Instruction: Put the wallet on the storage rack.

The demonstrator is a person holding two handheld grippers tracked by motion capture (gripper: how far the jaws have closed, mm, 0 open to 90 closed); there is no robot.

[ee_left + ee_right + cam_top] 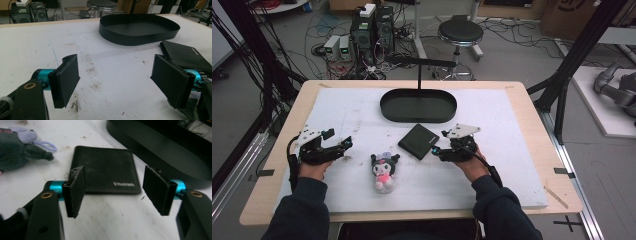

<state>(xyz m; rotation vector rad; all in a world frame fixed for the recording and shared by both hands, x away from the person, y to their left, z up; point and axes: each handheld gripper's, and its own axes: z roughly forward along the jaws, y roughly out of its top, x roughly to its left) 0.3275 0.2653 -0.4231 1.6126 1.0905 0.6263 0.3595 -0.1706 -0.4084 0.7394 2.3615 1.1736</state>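
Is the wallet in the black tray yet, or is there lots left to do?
Not yet. The wallet lies flat on the white mat, outside the black tray. The right gripper is at the wallet's edge, jaws apart, gripping nothing. The left gripper waits open. Grabbing and lifting seem still to come.

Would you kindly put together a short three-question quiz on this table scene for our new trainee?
1. True or false: the black textured flat wallet lies inside the black oval metal tray.
2. Which thing does the right gripper approach? A) the wallet B) the dark plush doll with a pink body C) the tray
3. Fill in: the jaws of the left gripper stand ____ over the bare white foam mat.

Key
1. False: it lies on the mat, in front of the tray.
2. A: the wallet sits just ahead of its open jaws, not yet gripped.
3. Open, with nothing between them.
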